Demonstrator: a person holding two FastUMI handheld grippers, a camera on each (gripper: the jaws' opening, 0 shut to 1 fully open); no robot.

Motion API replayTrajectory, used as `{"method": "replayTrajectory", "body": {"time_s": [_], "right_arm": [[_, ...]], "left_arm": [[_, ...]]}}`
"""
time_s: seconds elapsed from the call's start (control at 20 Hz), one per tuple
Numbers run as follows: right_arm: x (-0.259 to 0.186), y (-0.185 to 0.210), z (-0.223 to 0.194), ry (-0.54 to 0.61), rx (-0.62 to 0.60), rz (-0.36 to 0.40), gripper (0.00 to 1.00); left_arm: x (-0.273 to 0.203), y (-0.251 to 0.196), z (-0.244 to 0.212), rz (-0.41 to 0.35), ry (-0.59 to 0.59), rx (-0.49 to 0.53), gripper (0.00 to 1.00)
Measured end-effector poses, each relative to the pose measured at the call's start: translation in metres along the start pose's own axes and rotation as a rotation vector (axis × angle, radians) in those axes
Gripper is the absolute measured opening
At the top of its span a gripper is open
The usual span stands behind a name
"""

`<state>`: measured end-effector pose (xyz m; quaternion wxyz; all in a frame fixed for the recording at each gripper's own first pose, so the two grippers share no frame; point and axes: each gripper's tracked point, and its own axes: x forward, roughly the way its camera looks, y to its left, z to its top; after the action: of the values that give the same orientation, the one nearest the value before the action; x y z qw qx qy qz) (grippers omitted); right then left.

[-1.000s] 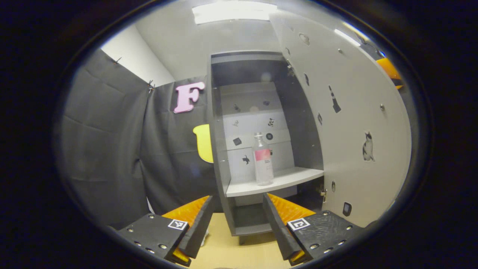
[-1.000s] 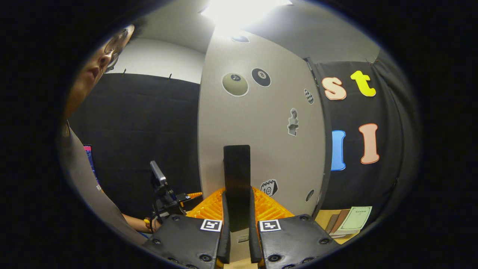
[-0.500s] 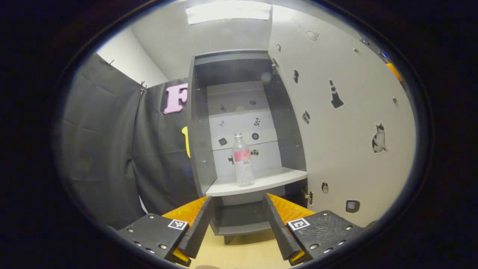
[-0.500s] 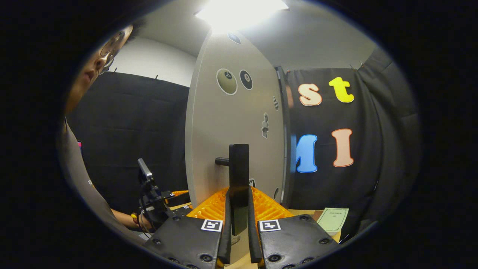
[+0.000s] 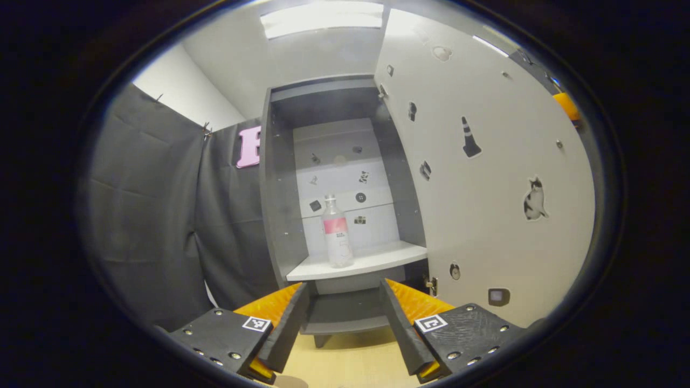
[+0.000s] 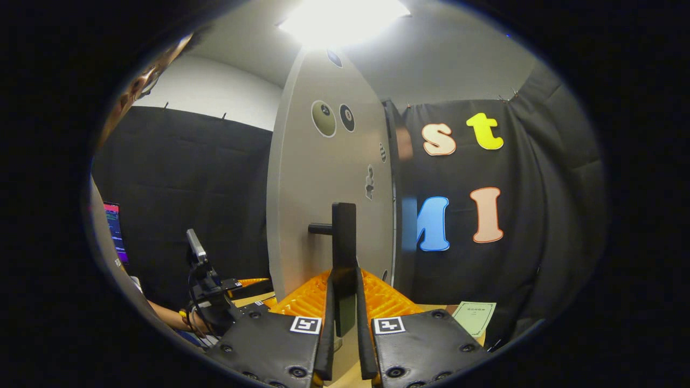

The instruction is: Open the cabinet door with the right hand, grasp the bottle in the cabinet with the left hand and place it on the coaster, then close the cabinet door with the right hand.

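Note:
In the left gripper view a clear bottle (image 5: 337, 233) with a pink label stands upright on the white shelf (image 5: 372, 261) of the grey cabinet (image 5: 277, 215). The cabinet door (image 5: 485, 178) is swung wide open to the right, stickers on its inner face. My left gripper (image 5: 340, 318) is open, in front of and below the shelf, apart from the bottle. In the right gripper view my right gripper (image 6: 343, 323) is shut on the door's dark upright handle (image 6: 343, 242), with the door (image 6: 329, 188) seen nearly edge-on. The left gripper (image 6: 215, 293) and the hand holding it show at lower left.
A wooden tabletop (image 5: 345, 364) lies under the cabinet. A lower cabinet compartment (image 5: 345, 312) sits beneath the shelf. A pale booklet (image 6: 474, 312) lies on the table at right in the right gripper view. A person (image 6: 116, 253) and a lit screen (image 6: 114, 229) are at far left.
The door has swung further open, pulled by my right gripper on its handle. The left gripper view has shifted, so the bottle and cabinet now sit further left and slightly smaller.

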<state>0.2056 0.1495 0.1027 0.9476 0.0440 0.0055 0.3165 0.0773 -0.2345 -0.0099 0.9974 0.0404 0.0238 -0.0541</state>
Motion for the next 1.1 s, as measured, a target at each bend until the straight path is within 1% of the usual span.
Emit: {"method": "replayTrajectory", "body": {"time_s": [0.1, 0.15, 0.2, 0.25, 0.3, 0.35, 0.5, 0.6, 0.65, 0.75, 0.8, 0.85, 0.9, 0.95, 1.0, 1.05, 1.1], "right_arm": [[-0.004, 0.009, 0.0, -0.008, 0.034, 0.044, 0.22], [-0.007, 0.006, -0.002, -0.008, 0.033, 0.035, 0.21], [-0.011, 0.0, -0.004, -0.006, 0.018, 0.015, 0.28], [-0.015, -0.011, -0.006, -0.006, -0.008, -0.032, 0.27], [-0.017, -0.021, -0.007, -0.007, -0.032, -0.068, 0.29], [-0.015, -0.032, -0.008, -0.007, -0.053, -0.111, 0.28], [-0.019, -0.058, -0.01, 0.0, -0.093, -0.233, 0.96], [-0.021, -0.074, -0.014, 0.015, -0.095, -0.314, 0.99], [-0.023, -0.08, -0.017, 0.022, -0.084, -0.347, 0.96], [-0.024, -0.089, -0.02, 0.031, -0.062, -0.413, 0.96], [-0.023, -0.093, -0.022, 0.037, -0.053, -0.44, 0.99], [-0.024, -0.098, -0.026, 0.052, -0.043, -0.468, 0.99], [-0.026, -0.102, -0.03, 0.066, -0.035, -0.496, 0.96], [-0.028, -0.106, -0.032, 0.076, -0.027, -0.528, 0.99], [-0.028, -0.11, -0.035, 0.082, -0.017, -0.557, 0.99], [-0.028, -0.111, -0.037, 0.087, -0.006, -0.577, 0.99], [-0.027, -0.112, -0.04, 0.094, 0.004, -0.593, 0.96]], "left_arm": [[0.001, 0.001, 0.002, 0.004, 0.005, -0.008, 0.8], [0.001, 0.0, 0.002, 0.003, 0.006, -0.013, 0.8], [0.004, 0.0, 0.004, 0.003, 0.007, -0.021, 0.79], [0.009, 0.002, 0.006, 0.004, 0.008, -0.031, 0.8], [0.017, 0.005, 0.009, 0.006, 0.008, -0.044, 0.82], [0.024, 0.009, 0.012, 0.007, 0.005, -0.059, 0.8], [0.052, 0.019, 0.025, -0.002, -0.003, -0.097, 0.8], [0.073, 0.025, 0.032, -0.013, -0.01, -0.108, 0.8], [0.083, 0.029, 0.035, -0.015, -0.014, -0.104, 0.8], [0.105, 0.034, 0.038, -0.024, -0.015, -0.081, 0.79], [0.117, 0.035, 0.038, -0.031, -0.015, -0.07, 0.8], [0.129, 0.036, 0.037, -0.036, -0.013, -0.065, 0.8], [0.141, 0.035, 0.036, -0.048, -0.012, -0.068, 0.8], [0.152, 0.034, 0.033, -0.061, -0.01, -0.075, 0.81], [0.163, 0.031, 0.031, -0.075, -0.004, -0.082, 0.82], [0.172, 0.031, 0.028, -0.085, 0.0, -0.084, 0.81], [0.182, 0.029, 0.025, -0.095, 0.0, -0.078, 0.82]]}}
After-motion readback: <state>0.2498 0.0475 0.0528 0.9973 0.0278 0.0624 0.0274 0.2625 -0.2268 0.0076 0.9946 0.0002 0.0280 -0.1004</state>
